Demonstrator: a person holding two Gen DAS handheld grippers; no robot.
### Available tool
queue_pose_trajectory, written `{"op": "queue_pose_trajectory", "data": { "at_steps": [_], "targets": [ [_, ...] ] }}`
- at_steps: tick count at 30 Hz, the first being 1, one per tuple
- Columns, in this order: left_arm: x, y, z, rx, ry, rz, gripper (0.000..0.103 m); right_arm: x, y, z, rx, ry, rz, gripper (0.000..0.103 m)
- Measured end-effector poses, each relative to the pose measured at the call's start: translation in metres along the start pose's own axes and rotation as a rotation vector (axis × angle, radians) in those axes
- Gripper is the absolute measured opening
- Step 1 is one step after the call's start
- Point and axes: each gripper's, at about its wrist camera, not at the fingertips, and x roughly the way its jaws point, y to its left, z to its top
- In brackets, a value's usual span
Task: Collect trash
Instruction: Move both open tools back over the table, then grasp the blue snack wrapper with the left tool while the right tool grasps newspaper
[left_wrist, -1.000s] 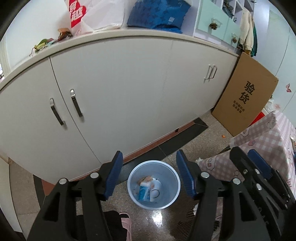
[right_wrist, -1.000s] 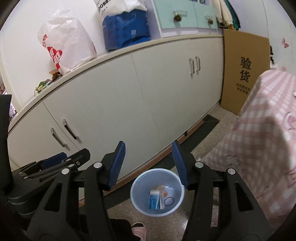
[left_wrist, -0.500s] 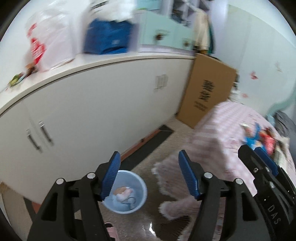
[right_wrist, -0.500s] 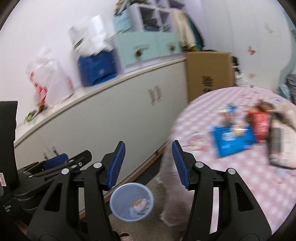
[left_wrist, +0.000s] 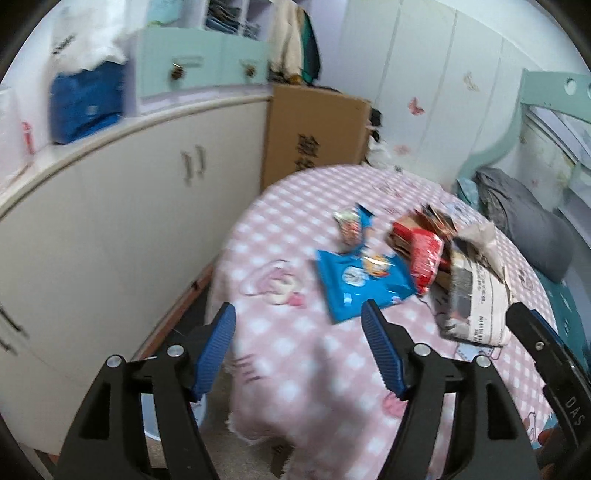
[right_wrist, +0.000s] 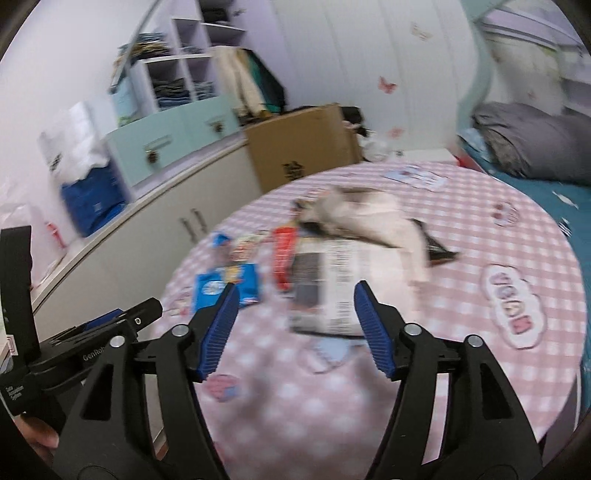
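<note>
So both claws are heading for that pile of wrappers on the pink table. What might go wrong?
The blue wrapper, red packet and newspaper overlap, so one grab may drag its neighbours off the table. Both the left gripper and right gripper, jaws opening and empty, are close together and might collide.

1. A round table (left_wrist: 303, 369) under a pink checked cloth stands near white cupboards (left_wrist: 110, 206).
2. A cardboard sheet (left_wrist: 314, 129) leans against the cupboards.
3. Mint drawers (right_wrist: 166, 147) sit on top.
4. White wardrobe doors (left_wrist: 424, 74) carry butterfly stickers.
</note>
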Motion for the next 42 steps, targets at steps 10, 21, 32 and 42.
{"op": "queue_pose_trajectory", "data": {
  "at_steps": [10, 21, 32, 42],
  "targets": [
    [0.061, -0.022, 0.011, 0.030, 0.089, 0.003, 0.072, 0.018, -0.047, 0.008, 0.081, 0.054, -0.072, 0.072],
    [0.058, -0.021, 0.012, 0.048, 0.071, 0.018, 0.002, 0.041, -0.069, 0.013, 0.175, 0.150, -0.060, 0.075],
    [0.023, -0.047, -0.001, 0.064, 0.015, -0.088, 0.001, 0.056, -0.064, 0.021, 0.178, 0.214, 0.036, 0.056],
    [0.027, -0.064, -0.011, 0.102, 0.051, -0.096, 0.001, 0.027, -0.057, 0.023, 0.188, 0.142, 0.158, 0.027]
  ]
}}
